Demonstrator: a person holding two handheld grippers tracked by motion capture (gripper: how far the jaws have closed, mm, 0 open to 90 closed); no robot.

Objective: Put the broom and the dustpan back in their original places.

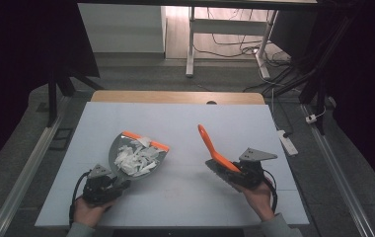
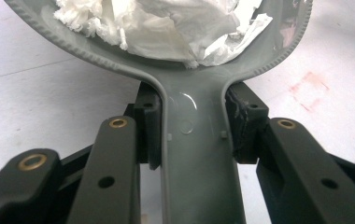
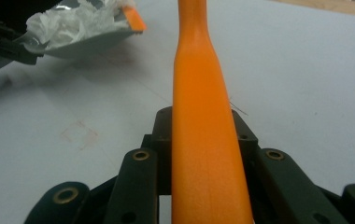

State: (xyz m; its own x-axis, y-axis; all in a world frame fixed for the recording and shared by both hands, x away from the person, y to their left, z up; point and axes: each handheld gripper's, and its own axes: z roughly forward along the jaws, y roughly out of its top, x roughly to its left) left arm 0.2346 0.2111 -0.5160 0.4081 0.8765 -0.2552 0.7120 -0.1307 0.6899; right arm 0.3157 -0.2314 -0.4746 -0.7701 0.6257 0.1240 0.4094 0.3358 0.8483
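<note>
Toward the near left of the white table (image 1: 185, 116), a grey dustpan (image 1: 137, 157) is held by its handle in the left gripper (image 1: 119, 183), whose jaws are closed tight on both sides of that handle, as is seen plainly in the left gripper view. White paper scraps (image 1: 138, 157) are heaped inside the pan, up against its orange lip (image 1: 146, 140), which points away from the person toward the table's middle. On the near right, a brush with an orange handle (image 1: 210, 143) is clamped by the right gripper (image 1: 235, 172); the handle is tilted up and away, its tip raised above the tabletop. Pan and brush are kept well apart, with a bare strip of tabletop between them. Both grippers are placed close to the near edge, while wide open surface is left toward the far wooden edge (image 1: 175, 97) and toward the right side.
</note>
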